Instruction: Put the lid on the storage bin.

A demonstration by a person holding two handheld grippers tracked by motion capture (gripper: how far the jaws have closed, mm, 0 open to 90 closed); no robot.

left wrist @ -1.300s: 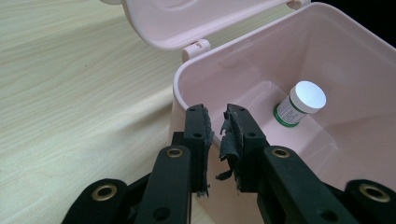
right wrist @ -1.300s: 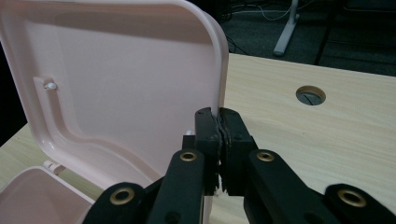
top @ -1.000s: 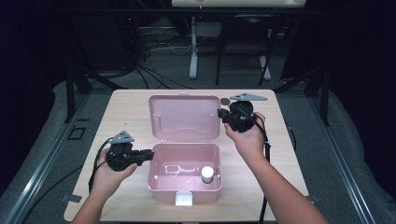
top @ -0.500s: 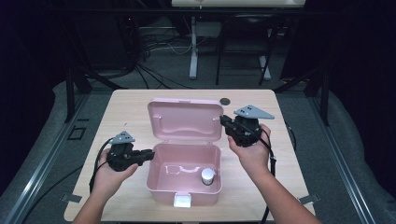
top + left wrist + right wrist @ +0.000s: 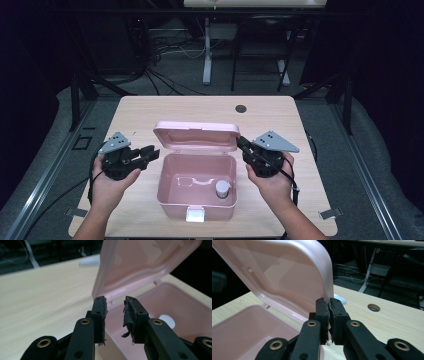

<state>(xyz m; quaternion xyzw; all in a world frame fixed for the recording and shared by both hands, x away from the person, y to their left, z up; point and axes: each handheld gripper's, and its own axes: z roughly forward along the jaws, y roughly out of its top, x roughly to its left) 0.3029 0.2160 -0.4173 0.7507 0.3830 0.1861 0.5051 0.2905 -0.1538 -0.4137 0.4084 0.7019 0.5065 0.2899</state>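
A pink plastic box [image 5: 172, 197] stands open on the wooden table, its lid [image 5: 196, 134] tilted half up over the back. My right gripper [image 5: 241, 143] is shut on the lid's right edge [image 5: 325, 277], the pads pinching the thin rim at the right gripper [image 5: 329, 305]. My left gripper [image 5: 150, 152] sits at the box's left wall. Its jaws have just been opening, and in the left gripper view a gap shows at the left gripper [image 5: 115, 305], with the pads pressing on nothing. A small white-capped container [image 5: 222, 188] stands inside the box [image 5: 185, 305].
The box has a white latch [image 5: 195, 215] on its front wall, near the table's front edge. A round cable hole [image 5: 241, 108] lies in the tabletop behind the lid. Bare tabletop [image 5: 325, 165] spreads left and right of the box.
The lid has swung from lying flat behind the box to half raised, carried by my right gripper moving toward the person. My left gripper's jaws have opened and lifted slightly.
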